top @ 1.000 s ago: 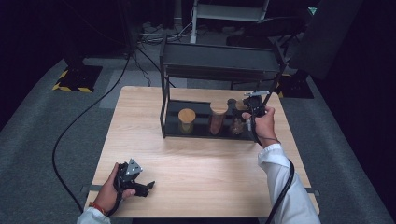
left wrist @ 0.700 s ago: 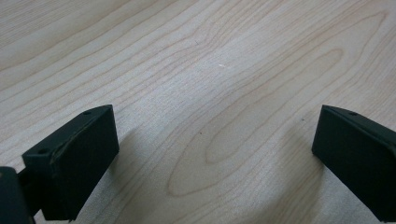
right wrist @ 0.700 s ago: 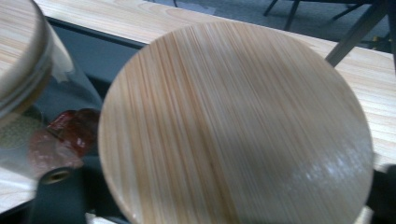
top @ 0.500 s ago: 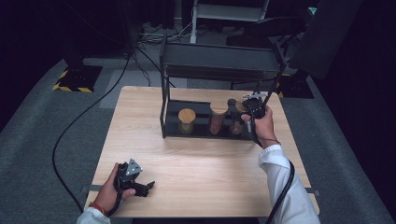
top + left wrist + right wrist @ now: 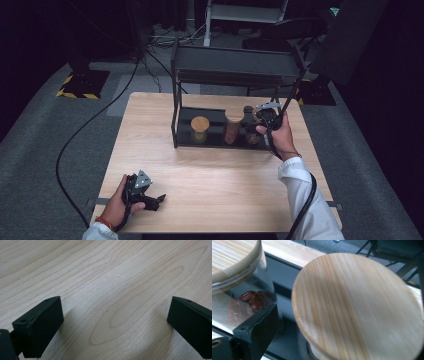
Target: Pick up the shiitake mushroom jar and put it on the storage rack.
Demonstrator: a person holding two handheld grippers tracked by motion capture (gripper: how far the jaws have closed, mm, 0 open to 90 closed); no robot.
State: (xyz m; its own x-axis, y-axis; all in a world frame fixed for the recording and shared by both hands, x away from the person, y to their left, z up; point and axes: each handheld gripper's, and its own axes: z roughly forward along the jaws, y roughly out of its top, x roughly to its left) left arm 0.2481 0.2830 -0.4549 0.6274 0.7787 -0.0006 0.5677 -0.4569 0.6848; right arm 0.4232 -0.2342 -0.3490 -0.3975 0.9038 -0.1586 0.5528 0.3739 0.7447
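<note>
A two-tier rack [image 5: 235, 67] stands at the back of the surface [image 5: 215, 175], toward its right half. On the rack's lower shelf [image 5: 186, 134] three jars stand in a row: a short jar [image 5: 200, 130] at the left, a taller jar [image 5: 232, 129] in the middle, and a third jar [image 5: 248, 125] at the right, just beside the middle one. The right gripper [image 5: 257, 125] sits at the rack's right end, against that third jar; in the right gripper view the jar's lid [image 5: 359, 307] lies between its jaws, with the middle jar [image 5: 234, 280] to the left. The left gripper [image 5: 150, 200] rests on the surface near the front left corner, well apart from the rack. A cable [image 5: 90, 125] runs along the floor, left of the surface.
</note>
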